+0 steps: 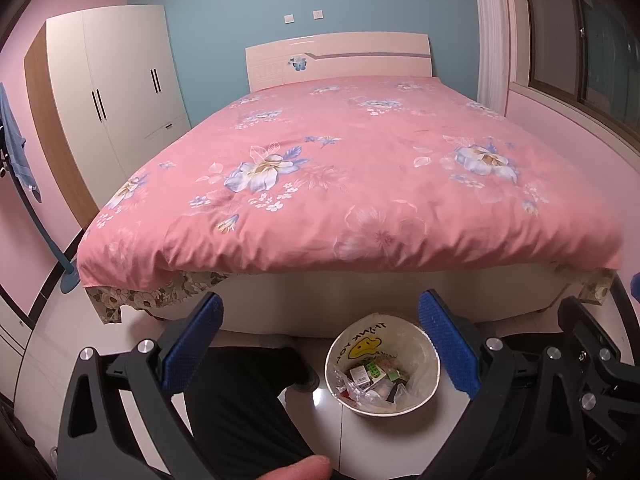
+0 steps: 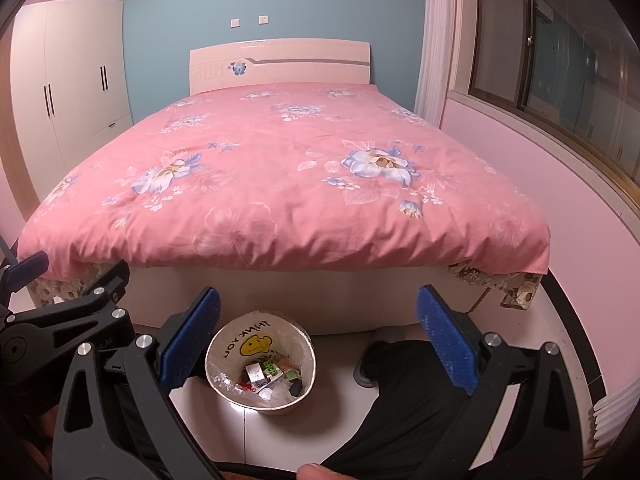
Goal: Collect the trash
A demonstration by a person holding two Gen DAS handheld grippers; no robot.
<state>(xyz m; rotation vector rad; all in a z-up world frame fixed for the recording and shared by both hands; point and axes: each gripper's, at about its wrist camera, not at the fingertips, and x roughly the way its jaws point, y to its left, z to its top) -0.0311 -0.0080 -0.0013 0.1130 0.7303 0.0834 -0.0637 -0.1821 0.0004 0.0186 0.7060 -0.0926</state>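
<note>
A round white trash bin with a plastic liner bearing a yellow smiley face stands on the floor at the foot of the bed. It holds several small boxes and wrappers. It also shows in the right wrist view, with the trash inside. My left gripper is open and empty, held above the floor with the bin between and below its blue pads. My right gripper is open and empty beside the left one, its blue pads wide apart.
A bed with a pink floral cover fills the middle. A white wardrobe stands at the left, a window at the right. The person's dark trouser legs and shoe stand beside the bin on the pale tile floor.
</note>
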